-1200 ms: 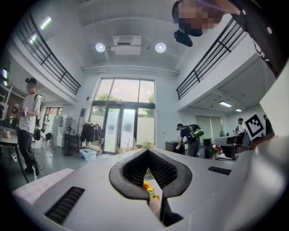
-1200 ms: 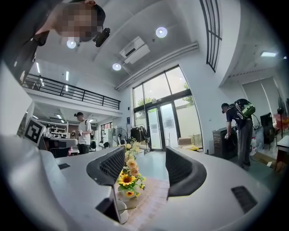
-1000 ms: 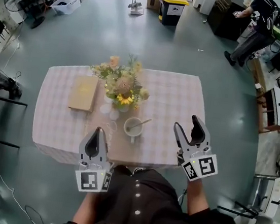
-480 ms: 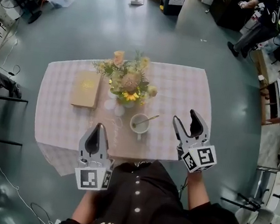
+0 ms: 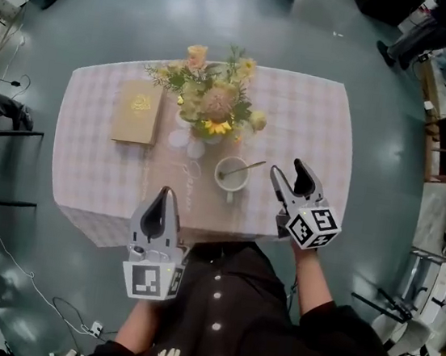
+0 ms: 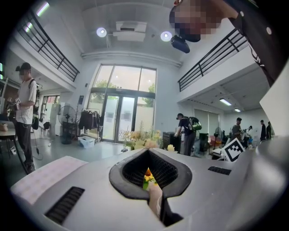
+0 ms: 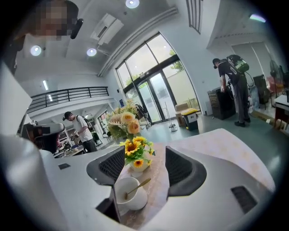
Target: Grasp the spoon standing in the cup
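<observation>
A white cup point(image 5: 231, 173) stands on the tan runner near the table's front edge. A gold spoon point(image 5: 245, 167) leans in it, handle pointing right. My right gripper point(image 5: 288, 172) hovers just right of the cup, open, nothing between its fingers. In the right gripper view the cup point(image 7: 130, 194) and spoon point(image 7: 137, 186) sit low between the open jaws of the right gripper point(image 7: 144, 155), nearer the left pad. My left gripper point(image 5: 160, 203) is shut at the table's front edge, left of the cup. In the left gripper view the left gripper point(image 6: 149, 155) has its pads together, with only flowers showing through the gap.
A vase of yellow and peach flowers point(image 5: 212, 105) stands right behind the cup. A tan book point(image 5: 136, 110) lies at the left of the checked tablecloth point(image 5: 312, 120). Two small white round items point(image 5: 187, 144) sit by the vase. People stand far off across the room.
The view has shifted forward, so the table sits lower in the picture. My right gripper has moved left and closer to the cup. The left gripper stays shut at the front edge.
</observation>
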`<state>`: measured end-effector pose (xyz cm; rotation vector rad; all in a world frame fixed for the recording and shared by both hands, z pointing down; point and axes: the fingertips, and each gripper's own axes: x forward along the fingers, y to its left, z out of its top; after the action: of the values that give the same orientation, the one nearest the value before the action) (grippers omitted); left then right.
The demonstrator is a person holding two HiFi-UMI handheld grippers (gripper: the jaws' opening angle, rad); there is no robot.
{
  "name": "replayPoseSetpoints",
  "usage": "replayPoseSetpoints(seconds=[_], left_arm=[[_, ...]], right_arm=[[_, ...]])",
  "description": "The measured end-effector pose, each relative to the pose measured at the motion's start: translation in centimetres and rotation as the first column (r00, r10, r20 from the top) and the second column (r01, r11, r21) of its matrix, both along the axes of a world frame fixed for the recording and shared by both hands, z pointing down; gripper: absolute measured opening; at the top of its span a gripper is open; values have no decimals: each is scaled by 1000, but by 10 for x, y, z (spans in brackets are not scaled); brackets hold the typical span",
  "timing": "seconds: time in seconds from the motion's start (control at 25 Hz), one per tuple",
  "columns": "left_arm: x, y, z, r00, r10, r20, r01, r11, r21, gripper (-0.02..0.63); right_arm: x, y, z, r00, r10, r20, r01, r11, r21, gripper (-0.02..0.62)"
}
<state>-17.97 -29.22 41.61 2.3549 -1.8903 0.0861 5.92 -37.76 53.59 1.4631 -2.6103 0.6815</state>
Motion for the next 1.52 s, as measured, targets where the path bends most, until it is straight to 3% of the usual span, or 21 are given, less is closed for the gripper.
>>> replayPoseSetpoints(seconds=[0.48, 0.96, 1.52], left_arm=[[-11, 7, 37, 1000, -23, 13, 25, 995, -101, 17], [-12, 11, 52, 999, -39, 29, 42, 991, -128, 17], [-15, 18, 59, 998, -52, 27, 55, 988, -146, 17]], right_arm=[[-29, -13, 79, 995, -54, 82, 68, 981, -183, 233], [-51, -10, 116, 982, -98, 164, 139, 954, -264, 122], [-54, -7, 119, 973, -85, 215, 144, 950, -277, 26]])
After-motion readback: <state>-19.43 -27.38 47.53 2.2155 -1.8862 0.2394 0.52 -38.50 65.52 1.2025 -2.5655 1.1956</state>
